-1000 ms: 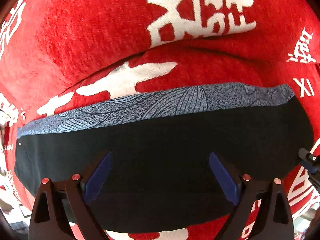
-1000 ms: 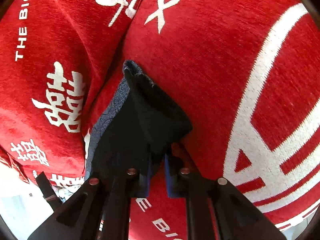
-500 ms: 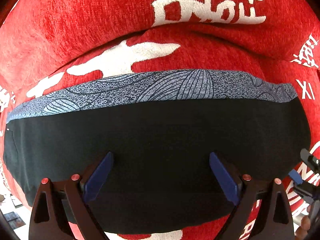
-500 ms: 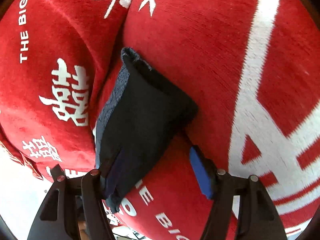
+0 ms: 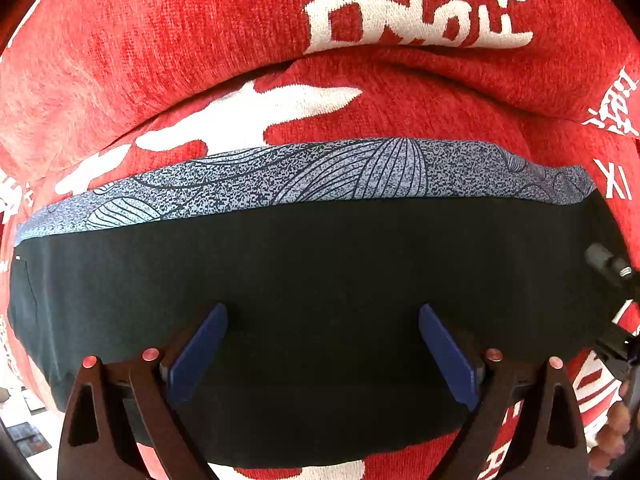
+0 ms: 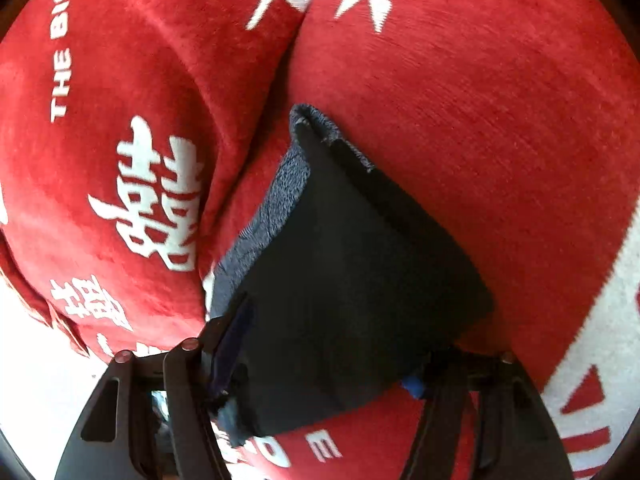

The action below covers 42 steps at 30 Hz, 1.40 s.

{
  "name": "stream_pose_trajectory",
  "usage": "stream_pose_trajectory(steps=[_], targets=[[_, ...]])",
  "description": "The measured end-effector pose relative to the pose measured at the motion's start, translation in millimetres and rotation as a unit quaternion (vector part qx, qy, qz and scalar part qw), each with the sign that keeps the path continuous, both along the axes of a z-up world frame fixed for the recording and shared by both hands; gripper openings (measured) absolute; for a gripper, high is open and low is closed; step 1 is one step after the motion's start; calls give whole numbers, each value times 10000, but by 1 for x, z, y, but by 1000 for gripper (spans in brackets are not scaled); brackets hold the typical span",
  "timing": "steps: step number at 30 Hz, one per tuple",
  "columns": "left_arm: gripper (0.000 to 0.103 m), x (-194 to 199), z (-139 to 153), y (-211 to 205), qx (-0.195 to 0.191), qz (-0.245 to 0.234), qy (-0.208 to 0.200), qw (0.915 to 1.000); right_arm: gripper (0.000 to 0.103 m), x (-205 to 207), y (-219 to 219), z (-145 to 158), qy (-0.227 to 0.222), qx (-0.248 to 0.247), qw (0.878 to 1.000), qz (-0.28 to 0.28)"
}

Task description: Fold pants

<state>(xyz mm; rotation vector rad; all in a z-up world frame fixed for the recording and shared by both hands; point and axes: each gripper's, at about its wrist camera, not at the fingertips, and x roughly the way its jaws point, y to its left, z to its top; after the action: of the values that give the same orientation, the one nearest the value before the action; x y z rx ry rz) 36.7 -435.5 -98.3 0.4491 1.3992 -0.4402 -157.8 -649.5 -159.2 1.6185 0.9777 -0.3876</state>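
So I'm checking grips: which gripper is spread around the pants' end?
The right gripper: open fingers straddle the pants. The left gripper hangs open over the middle.

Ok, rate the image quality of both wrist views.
Left wrist: sharp, evenly lit, strong fisheye bending of the pants edge. Right wrist: softer, slight blur on the red cover lettering, blown-out white at lower left.

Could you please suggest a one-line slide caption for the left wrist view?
Left gripper hangs open above the folded black pants, whose grey patterned band lies along the far edge, on a red sofa cover.
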Motion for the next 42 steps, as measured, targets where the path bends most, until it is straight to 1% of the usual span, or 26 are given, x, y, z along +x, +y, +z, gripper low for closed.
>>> stream_pose_trajectory(steps=[1,2,4,5,7,9,11,13,14,15,16,18,19,21,24,25,30,31,33,35,36,38,39,40,41,42], targets=[[98,1,1,-1,13,4,8,10000,15,-2,-2,-2,56,107,9999,-75],[97,0,1,-3,32,-1,12,10000,13,-4,-3,-3,15,186,9997,-145],[97,3,7,-6,248,-28,-11,9997,13,-4,-4,3,-79,207,9997,-133],[97,6,15,-7,274,-22,-119,9996,13,-1,-5,9,-137,117,9998,-34],[97,17,38,-7,24,58,-494,9988,13,4,-6,25,-299,-66,9994,146],[97,29,42,-14,36,84,-647,9979,13,9,-7,40,-443,-238,9982,317],[97,36,28,-27,191,8,-554,9983,13,17,-6,54,-569,-434,9961,521],[97,37,5,-42,321,-201,-426,9984,13,26,-5,65,-639,-584,9941,655],[100,35,-5,-49,419,-307,-455,9976,13,29,-4,71,-664,-668,9929,729],[101,32,-5,-51,372,-319,-677,9965,13,33,-2,75,-674,-748,9917,806],[101,32,-5,-52,359,-346,-748,9960,13,37,1,80,-692,-812,9900,925],[101,36,-4,-51,306,-322,-651,9969,13,47,7,92,-684,-1057,9856,1125],[101,40,-2,-46,201,-269,-499,9982,13,53,9,98,-684,-1179,9831,1224],[101,47,3,-36,58,-196,-361,9991,13,62,15,111,-640,-1442,9774,1404],[101,59,24,-7,-300,-149,-502,9982,13,77,30,136,-571,-1915,9641,1749],[101,62,29,2,-371,-151,-527,9978,13,85,39,146,-554,-2108,9570,1915],[101,94,53,65,-561,-140,-629,9963,13,128,95,188,-455,-2881,9209,2585],[101,100,58,81,-565,-109,-647,9962,13,141,113,195,-432,-3042,9114,2737],[101,111,63,113,-572,-21,-636,9963,14,161,145,199,-378,-3213,8982,2976],[101,129,61,154,-525,144,-553,9970,15,189,190,191,-307,-3290,8841,3304],[101,134,58,172,-460,227,-489,9975,15,205,216,180,-251,-3286,8767,3505],[101,129,50,206,-377,372,-411,9977,15,219,256,160,-177,-3181,8717,3723],[101,133,48,221,-335,441,-418,9976,16,228,273,148,-110,-3100,8709,3812],[101,139,45,238,-286,499,-433,9974,16,239,292,136,-16,-3115,8661,3909],[101,141,43,249,-274,530,-426,9973,20,247,310,125,128,-3230,8562,4030],[101,145,42,258,-290,564,-408,9972,25,258,330,112,408,-3386,8401,4219]])
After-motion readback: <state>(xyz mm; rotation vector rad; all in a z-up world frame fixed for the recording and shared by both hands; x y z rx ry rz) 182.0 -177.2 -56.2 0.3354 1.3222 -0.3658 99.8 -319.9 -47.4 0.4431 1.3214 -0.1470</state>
